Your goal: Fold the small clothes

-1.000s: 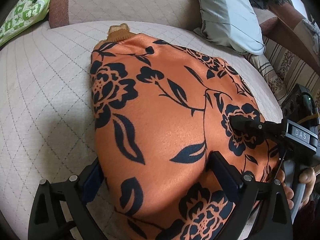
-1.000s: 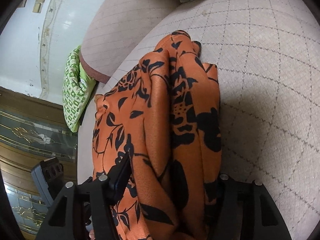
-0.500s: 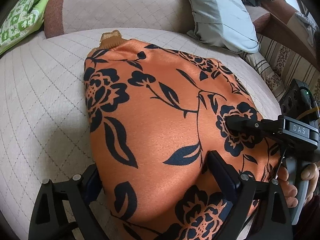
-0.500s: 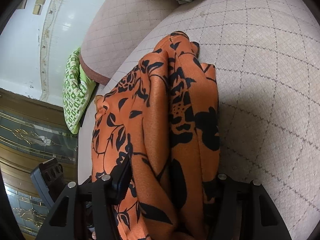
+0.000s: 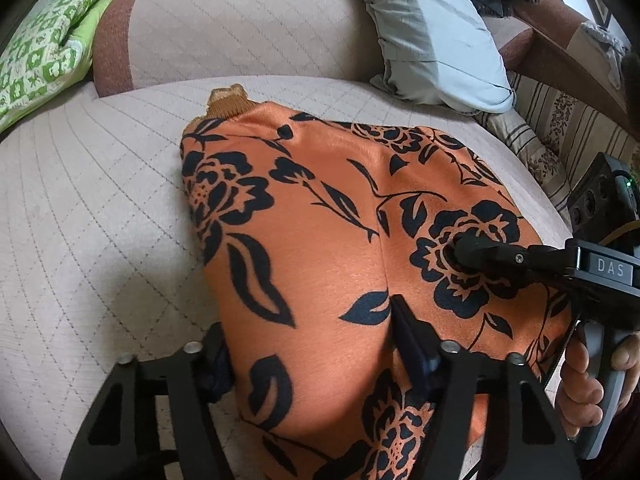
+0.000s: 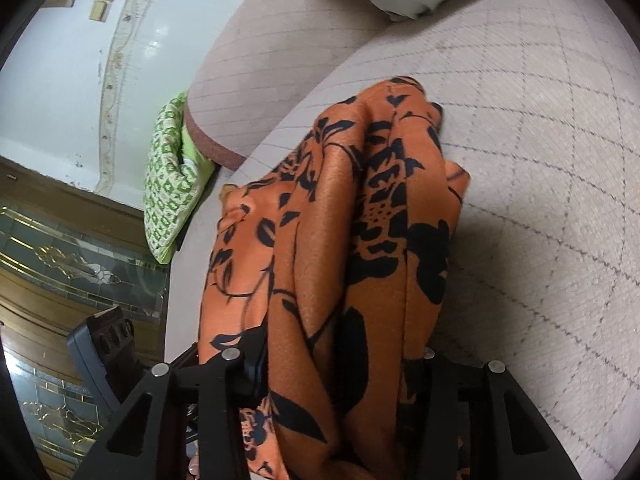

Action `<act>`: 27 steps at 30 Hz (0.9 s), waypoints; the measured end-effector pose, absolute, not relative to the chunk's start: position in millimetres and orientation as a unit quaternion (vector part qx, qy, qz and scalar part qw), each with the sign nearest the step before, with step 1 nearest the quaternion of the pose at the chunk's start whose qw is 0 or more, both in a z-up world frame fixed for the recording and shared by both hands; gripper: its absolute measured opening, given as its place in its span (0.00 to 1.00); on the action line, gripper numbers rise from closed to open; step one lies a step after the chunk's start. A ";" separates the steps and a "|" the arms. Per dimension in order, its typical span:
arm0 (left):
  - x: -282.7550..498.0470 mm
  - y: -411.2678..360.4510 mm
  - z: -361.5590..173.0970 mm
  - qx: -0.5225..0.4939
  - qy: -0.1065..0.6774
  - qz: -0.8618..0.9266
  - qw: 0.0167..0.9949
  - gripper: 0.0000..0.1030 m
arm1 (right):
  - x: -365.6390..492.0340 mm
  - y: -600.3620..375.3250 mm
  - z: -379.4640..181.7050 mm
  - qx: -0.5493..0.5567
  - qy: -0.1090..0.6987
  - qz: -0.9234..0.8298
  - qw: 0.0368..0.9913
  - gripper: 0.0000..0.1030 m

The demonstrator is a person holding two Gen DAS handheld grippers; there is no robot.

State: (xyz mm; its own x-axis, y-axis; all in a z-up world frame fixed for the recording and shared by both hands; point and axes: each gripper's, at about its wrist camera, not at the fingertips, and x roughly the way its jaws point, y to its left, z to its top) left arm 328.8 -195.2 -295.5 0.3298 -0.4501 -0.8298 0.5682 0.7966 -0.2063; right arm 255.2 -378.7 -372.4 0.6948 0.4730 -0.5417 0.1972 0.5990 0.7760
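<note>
Left wrist view: my left claw has the near edge of the orange garment between its fingers. The jaws have just been closing, and the cloth now bulges up between them, pinched by both pads. The garment, orange with black flowers, lies spread over the beige quilted sofa seat, its far end reaching toward the backrest, where a small tan collar sticks out. To the right, my right claw reaches in from the side, one black finger lying on top of the cloth over a black flower; my hand grips its handle at the frame's right edge. A pale blue pillow leans on the backrest behind the garment, and a green patterned cushion sits at the far left.

Right wrist view: my right claw holds a bunched, folded stack of the same garment. These jaws have also just been closing, and the thick folds fill the gap between the fingers, squeezed from both sides. The cloth runs away from the claw across the sofa seat, with bare quilted fabric to its right. The green cushion stands at the seat's far left end. Part of my left claw's body shows low on the left.
</note>
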 end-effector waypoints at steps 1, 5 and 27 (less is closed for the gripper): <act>328.6 -194.5 -294.5 0.061 0.486 -0.314 0.813 0.61 | 254.7 -376.6 -369.6 0.436 0.380 0.086 0.811 0.45; 341.0 -184.9 -302.8 0.027 0.518 -0.305 0.799 0.73 | 254.7 -374.8 -371.8 0.434 0.392 0.073 0.808 0.45; 373.9 -115.6 -314.8 -0.105 0.591 -0.289 0.746 0.94 | 251.4 -400.7 -406.3 0.481 0.401 0.111 0.772 0.45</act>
State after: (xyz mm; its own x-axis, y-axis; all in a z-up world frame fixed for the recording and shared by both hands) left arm 373.9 -115.6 -314.8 0.1341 -0.5556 -0.8205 0.3063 0.8107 -0.4989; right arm 251.4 -400.7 -406.3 0.6542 0.5567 -0.5120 0.2140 0.5131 0.8312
